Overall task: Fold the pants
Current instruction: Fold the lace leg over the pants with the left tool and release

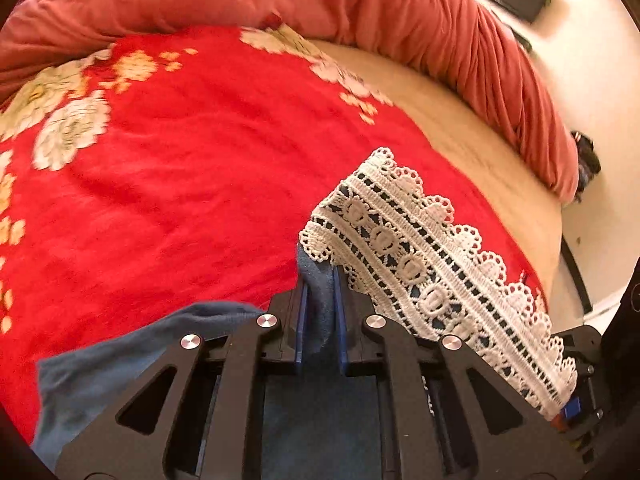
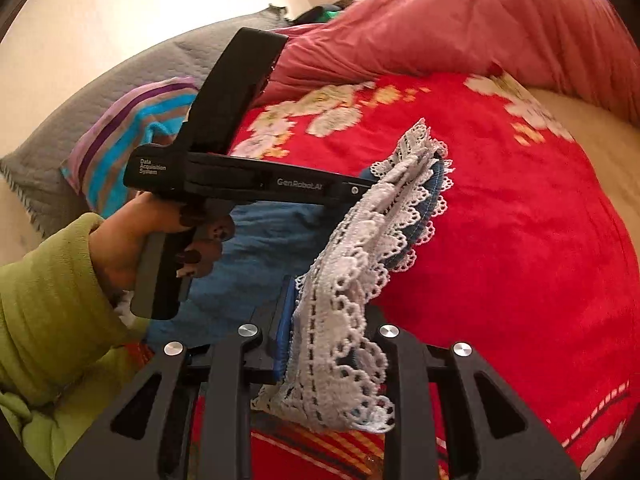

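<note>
1. Fingers of the left gripper [image 1: 320, 312] are clenched on a fold of the pants' [image 1: 120, 360] blue cloth, which bunches up between the blue pads [image 1: 301, 320]
2. Fingers of the right gripper [image 2: 316, 340] are clamped on the white lace hem [image 2: 344, 320]; only the left blue pad [image 2: 282, 332] shows, the lace hides the other
3. Both grippers hold the pants above a red floral blanket [image 1: 180, 160] on the bed (the blue cloth hangs down toward it below the left gripper)
4. In the left wrist view the lace hem [image 1: 420, 260] runs as a long band from the fingers toward the lower right edge, scalloped edge facing up and right
5. In the right wrist view the hem stretches from the right gripper's fingers up and away to the left gripper [image 2: 372, 188], so its long axis spans the two
6. A hand [image 2: 132, 240] in a green sleeve [image 2: 52, 300] grips the left gripper's handle from the left, with the tool pointing right across the view
7. Pink bedding [image 1: 400, 8] lies bunched along the far side of the blanket
</note>
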`<act>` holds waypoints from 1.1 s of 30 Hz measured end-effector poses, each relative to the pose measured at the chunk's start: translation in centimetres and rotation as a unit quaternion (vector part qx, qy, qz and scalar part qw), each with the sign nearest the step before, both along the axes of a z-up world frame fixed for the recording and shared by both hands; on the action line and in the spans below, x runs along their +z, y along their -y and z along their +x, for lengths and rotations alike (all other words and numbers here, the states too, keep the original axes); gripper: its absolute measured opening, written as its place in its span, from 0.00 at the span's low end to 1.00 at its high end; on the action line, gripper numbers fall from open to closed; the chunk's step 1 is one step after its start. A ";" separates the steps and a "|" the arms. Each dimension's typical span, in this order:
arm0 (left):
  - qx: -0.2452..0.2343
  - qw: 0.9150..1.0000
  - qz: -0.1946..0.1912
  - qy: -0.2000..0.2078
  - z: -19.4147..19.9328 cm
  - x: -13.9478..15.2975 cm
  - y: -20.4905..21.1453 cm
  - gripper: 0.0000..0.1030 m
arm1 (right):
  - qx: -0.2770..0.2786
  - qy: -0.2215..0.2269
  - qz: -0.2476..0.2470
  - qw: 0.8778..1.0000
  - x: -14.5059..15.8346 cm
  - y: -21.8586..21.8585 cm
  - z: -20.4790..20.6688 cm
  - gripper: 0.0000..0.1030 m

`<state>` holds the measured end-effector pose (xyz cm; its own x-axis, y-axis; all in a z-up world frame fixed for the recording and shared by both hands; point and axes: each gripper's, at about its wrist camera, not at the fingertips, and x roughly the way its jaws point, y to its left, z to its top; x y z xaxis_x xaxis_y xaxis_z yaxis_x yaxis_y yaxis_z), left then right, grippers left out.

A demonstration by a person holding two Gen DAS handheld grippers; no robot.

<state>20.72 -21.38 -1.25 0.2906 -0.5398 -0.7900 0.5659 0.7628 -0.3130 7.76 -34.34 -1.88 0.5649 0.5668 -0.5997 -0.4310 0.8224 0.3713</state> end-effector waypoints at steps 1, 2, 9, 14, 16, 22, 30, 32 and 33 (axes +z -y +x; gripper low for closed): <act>0.008 1.000 -0.008 0.001 -0.1 0.3 -0.9 0.05 | 0.007 0.005 -0.004 1.000 0.4 -0.6 0.0 0.21; 0.016 1.000 -0.012 0.002 -0.1 0.6 -1.7 0.05 | 0.013 0.010 -0.009 1.000 0.7 -1.1 0.0 0.21; 0.063 0.998 -0.030 0.006 -0.6 1.4 -7.3 0.06 | 0.067 0.035 -0.039 0.996 2.5 -6.8 0.3 0.21; 0.112 0.993 -0.040 0.016 -1.0 1.5 -12.3 0.08 | 0.104 0.034 -0.063 0.992 2.4 -11.1 0.2 0.20; 0.146 0.988 -0.045 0.012 -1.1 1.3 -15.1 0.08 | 0.121 0.029 -0.071 0.990 2.0 -12.9 0.1 0.20; 0.229 0.969 -0.088 0.003 -2.6 -0.6 -22.8 0.08 | 0.157 0.013 -0.115 0.981 0.2 -17.6 -0.6 0.20; 0.258 0.943 -0.206 -0.044 -4.8 -3.5 -28.1 0.14 | 0.189 0.020 -0.155 0.970 -0.9 -22.1 -2.6 0.40; 0.253 0.943 -0.211 -0.035 -5.0 -3.0 -28.0 0.19 | 0.201 0.021 -0.142 0.969 -0.5 -22.3 -3.1 0.47; 0.252 0.944 -0.211 -0.031 -5.1 -2.8 -27.8 0.21 | 0.210 0.028 -0.135 0.968 0.0 -22.4 -3.5 0.47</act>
